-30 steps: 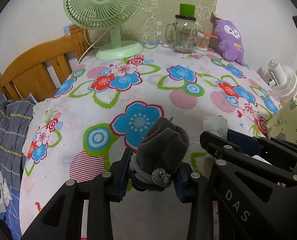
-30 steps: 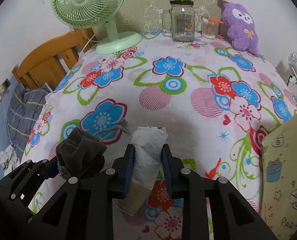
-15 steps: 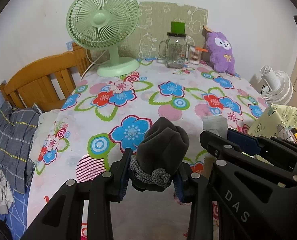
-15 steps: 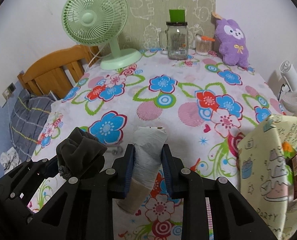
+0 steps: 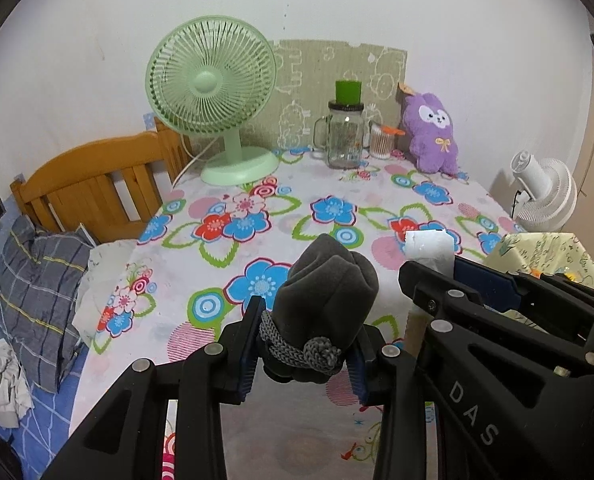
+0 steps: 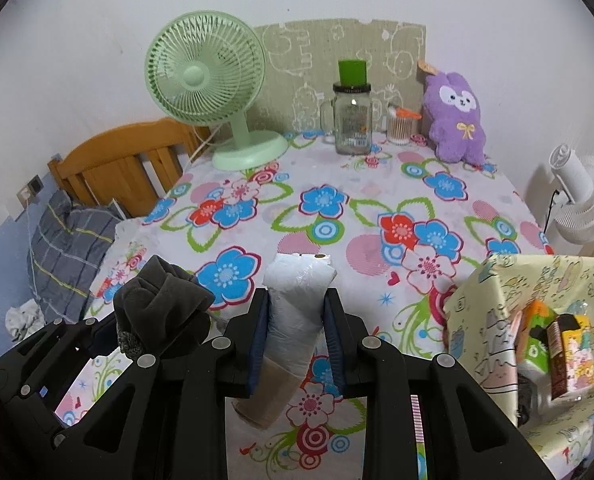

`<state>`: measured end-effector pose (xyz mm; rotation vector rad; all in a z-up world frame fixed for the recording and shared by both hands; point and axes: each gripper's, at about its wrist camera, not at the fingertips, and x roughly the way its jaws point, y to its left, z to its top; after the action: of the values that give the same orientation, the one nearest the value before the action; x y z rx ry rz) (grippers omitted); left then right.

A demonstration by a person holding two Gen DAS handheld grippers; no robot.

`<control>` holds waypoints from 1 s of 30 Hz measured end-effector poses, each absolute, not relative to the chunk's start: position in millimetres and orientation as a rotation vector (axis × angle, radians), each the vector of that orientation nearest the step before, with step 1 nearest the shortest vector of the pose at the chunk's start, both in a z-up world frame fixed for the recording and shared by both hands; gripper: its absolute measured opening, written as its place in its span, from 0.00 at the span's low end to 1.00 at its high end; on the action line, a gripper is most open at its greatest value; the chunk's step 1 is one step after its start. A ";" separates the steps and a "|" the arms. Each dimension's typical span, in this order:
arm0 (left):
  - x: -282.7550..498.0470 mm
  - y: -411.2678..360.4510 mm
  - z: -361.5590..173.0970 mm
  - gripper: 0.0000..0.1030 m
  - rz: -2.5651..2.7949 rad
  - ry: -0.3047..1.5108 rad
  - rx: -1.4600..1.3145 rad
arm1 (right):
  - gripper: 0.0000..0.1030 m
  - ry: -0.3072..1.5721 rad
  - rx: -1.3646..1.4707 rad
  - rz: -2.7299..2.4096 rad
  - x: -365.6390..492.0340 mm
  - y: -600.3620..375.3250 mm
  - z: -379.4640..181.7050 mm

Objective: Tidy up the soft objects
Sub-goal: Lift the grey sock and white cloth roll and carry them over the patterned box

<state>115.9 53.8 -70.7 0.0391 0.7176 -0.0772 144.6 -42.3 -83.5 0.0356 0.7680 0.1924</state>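
Observation:
My left gripper (image 5: 303, 344) is shut on a dark grey drawstring pouch (image 5: 325, 292), held above the floral tablecloth (image 5: 257, 216). The pouch also shows at the left of the right wrist view (image 6: 157, 304). My right gripper (image 6: 295, 340) is shut on a white plastic roll with a brown core (image 6: 293, 320), also held above the table. The roll's top shows in the left wrist view (image 5: 429, 246). The two grippers are side by side, left of a yellow patterned box (image 6: 537, 312) that holds several small packs.
At the back of the table stand a green fan (image 5: 217, 96), a glass mug jar (image 5: 345, 132), a cotton-swab cup (image 5: 381, 140) and a purple plush (image 5: 433, 132). A wooden bed frame (image 5: 93, 192) with a grey pillow (image 5: 37, 280) is left. A white fan (image 5: 545, 192) is right.
Both grippers have pulled back and risen from the table with their loads still held. More of the table, the wall and the yellow box has come into view.

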 end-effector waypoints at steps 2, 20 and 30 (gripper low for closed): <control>112.1 51.7 -66.0 0.36 -0.077 0.706 0.039 | 0.29 0.755 0.038 0.195 139.8 -44.6 -78.2; 82.8 22.5 -25.3 0.36 -0.101 0.607 0.034 | 0.29 0.652 0.045 0.198 106.7 -76.1 -31.0; 76.5 -8.0 -22.1 0.36 -0.148 0.594 0.044 | 0.29 0.635 0.057 0.168 96.9 -106.0 -26.0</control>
<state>76.5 -8.0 -22.1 0.0436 0.5937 -0.1479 96.9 -106.0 -26.0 0.0565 0.6348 0.1684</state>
